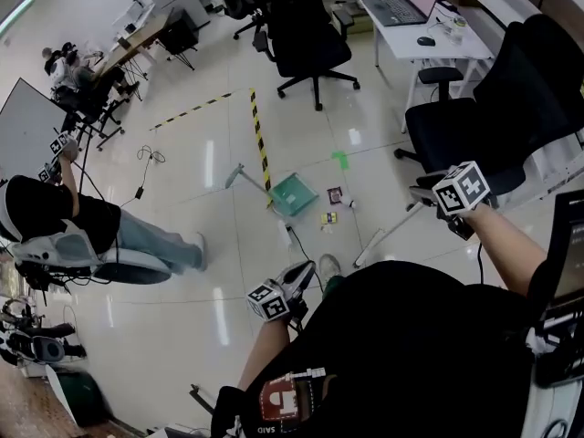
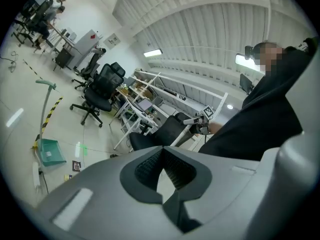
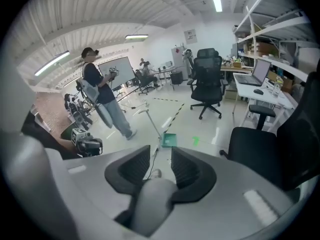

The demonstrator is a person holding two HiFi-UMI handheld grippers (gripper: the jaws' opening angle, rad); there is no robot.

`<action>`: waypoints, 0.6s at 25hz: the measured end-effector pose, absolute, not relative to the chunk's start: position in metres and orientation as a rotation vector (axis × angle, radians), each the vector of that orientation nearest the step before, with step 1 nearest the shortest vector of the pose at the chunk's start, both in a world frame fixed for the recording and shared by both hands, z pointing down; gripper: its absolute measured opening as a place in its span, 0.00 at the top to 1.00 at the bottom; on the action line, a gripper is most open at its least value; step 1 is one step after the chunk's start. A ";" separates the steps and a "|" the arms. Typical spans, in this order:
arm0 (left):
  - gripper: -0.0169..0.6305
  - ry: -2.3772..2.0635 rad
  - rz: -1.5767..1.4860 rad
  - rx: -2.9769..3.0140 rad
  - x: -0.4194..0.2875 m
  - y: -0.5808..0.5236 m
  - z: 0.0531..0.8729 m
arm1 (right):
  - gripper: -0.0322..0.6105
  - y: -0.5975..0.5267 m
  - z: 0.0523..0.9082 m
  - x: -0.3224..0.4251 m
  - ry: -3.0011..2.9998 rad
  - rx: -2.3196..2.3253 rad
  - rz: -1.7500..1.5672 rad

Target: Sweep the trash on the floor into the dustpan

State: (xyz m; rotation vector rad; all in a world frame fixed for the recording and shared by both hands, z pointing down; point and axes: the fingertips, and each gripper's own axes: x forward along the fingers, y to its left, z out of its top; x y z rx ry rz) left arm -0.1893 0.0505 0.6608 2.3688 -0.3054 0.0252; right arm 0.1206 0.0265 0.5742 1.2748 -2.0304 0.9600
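Operator: Closest in is the left gripper (image 2: 161,151). Its jaws meet at the tips with nothing between them, and it hangs idle low at my side. The right gripper (image 3: 160,159) does the work: its jaws are drawn in on a pale broom handle (image 3: 152,201), which is seated deep at their root.

Spotter: Where's the pan from there?

Operator: The green dustpan (image 1: 292,193) lies on the floor (image 1: 228,245), ahead of and below the right gripper and past the broom's lower end. The trash (image 1: 334,195) is a few small scraps just beside the pan, on the side nearer that gripper. I can't make out the broom's head, or be sure which way the pan's mouth faces.

Spotter: So how do you want to run the sweep?

Operator: My judgement is to set the broom down on my side of the scraps, so they sit between it and the pan. Then I'd push away from the gripper in short, low strokes. Nothing braces the pan, so a hard stroke would likely shove it off. I'd bring the left gripper forward onto the pan's upright handle (image 1: 239,173) to steady it before sweeping.
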 end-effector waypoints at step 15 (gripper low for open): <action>0.97 -0.257 0.066 2.323 -0.260 -0.141 0.641 | 0.75 -0.231 0.559 0.071 -1.951 1.317 0.932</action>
